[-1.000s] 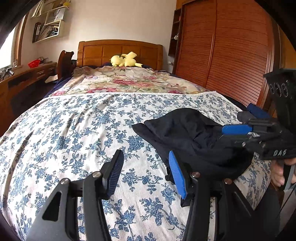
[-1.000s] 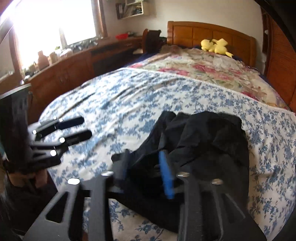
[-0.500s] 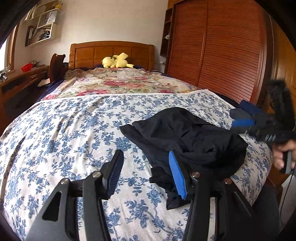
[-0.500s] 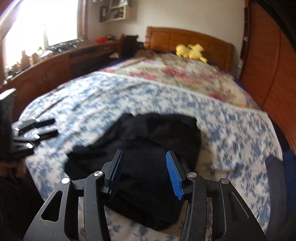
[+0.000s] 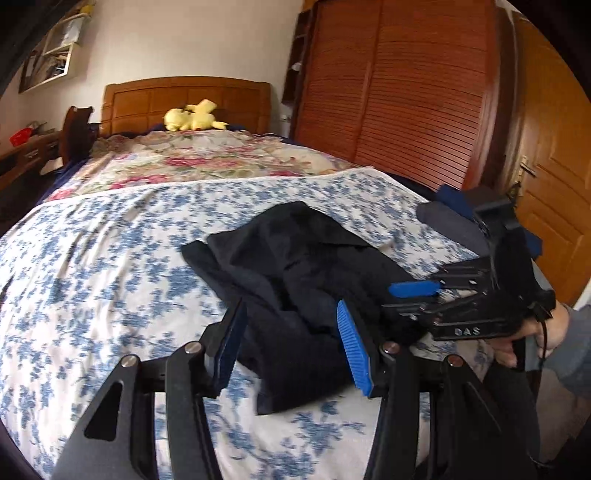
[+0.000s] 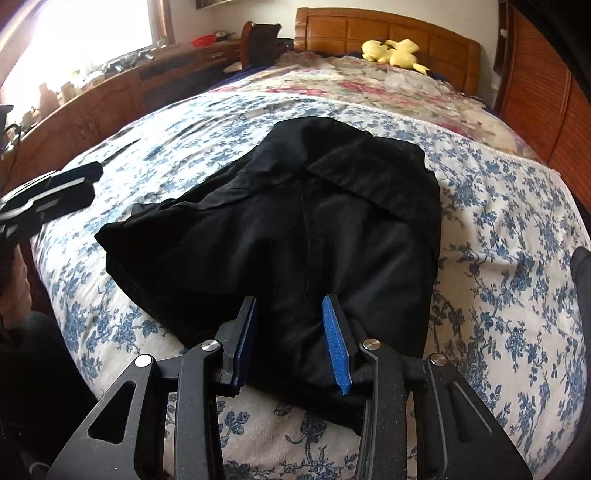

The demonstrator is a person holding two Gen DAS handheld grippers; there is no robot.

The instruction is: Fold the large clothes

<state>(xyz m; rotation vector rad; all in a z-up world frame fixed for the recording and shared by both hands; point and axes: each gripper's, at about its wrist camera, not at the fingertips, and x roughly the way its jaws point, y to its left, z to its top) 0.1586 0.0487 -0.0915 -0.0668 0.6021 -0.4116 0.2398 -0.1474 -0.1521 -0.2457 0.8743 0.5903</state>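
Left hand-held gripper (image 5: 290,341) now lower and closer than half a second ago – pads apart over the near corner of the black garment (image 6: 280,229). Right hand-held gripper (image 6: 291,339) likewise nearer, pads apart astride its near edge. Crumpled, loosely bunched, collar showing – on the blue-flowered bed (image 6: 498,236).

Wooden headboard (image 5: 184,98), slatted wardrobe (image 5: 399,88) beside the bed, bright window (image 6: 77,26) above a sideboard (image 6: 92,107).
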